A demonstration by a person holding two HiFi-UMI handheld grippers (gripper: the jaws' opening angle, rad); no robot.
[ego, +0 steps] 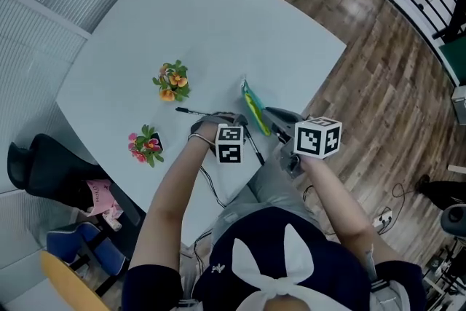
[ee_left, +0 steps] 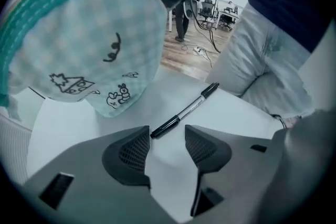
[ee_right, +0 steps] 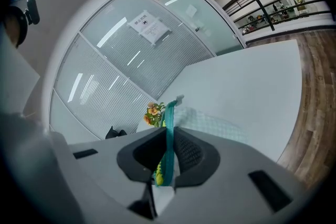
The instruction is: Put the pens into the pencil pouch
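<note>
Pouch [ee_left: 84, 34] hangs pinched by its teal edge in my right gripper [ee_right: 167, 153], leaving my left gripper [ee_left: 167, 147] spread wide to straddle the pen [ee_left: 186, 111].

Teal checked pencil pouch [ego: 252, 105] raised on edge, black-capped silver pen [ee_left: 185, 111] flat on table [ego: 204, 33] beside it

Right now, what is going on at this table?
A person works with a hand-held gripper in each hand. The right hand-held gripper is shut on the teal edge of the checked pencil pouch and holds it up. The left hand-held gripper points down with open jaws over a black pen lying on the white table, not gripped yet. A second pen lies farther out.
</note>
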